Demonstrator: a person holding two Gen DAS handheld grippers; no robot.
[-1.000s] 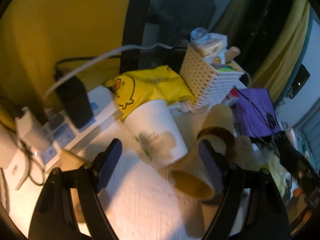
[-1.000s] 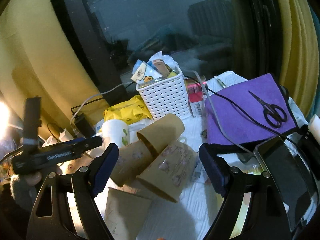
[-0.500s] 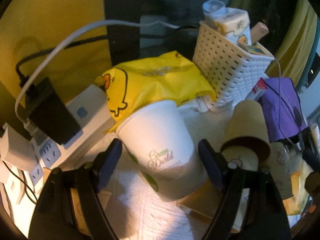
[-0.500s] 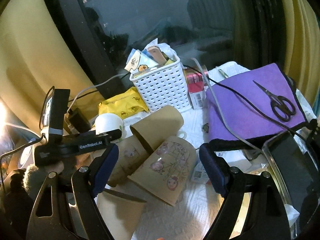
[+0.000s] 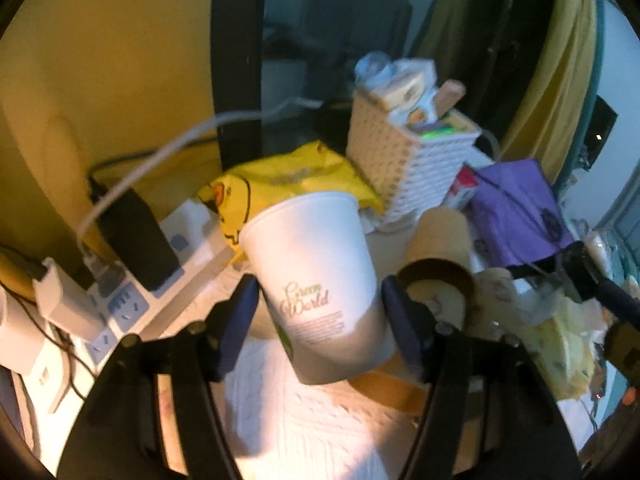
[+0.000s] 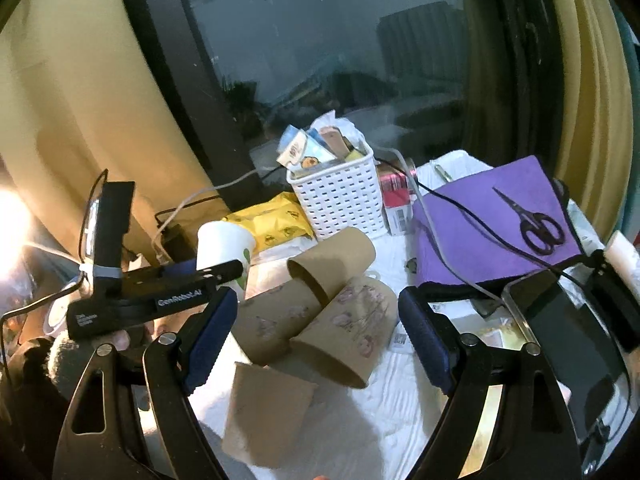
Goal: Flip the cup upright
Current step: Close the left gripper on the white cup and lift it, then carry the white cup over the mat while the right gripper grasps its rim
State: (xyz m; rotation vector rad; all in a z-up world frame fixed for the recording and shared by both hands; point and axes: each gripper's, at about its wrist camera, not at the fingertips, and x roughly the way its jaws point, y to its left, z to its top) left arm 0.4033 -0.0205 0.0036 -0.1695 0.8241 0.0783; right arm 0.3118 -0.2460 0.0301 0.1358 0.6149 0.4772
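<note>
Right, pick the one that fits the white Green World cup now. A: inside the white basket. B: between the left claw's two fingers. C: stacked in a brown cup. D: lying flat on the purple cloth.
B: in the left wrist view the white cup sits between the left claw fingers.

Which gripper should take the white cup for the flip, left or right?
Left. The left gripper is open with the white cup already between its fingers. The right gripper is open over the brown cups, away from it.
</note>
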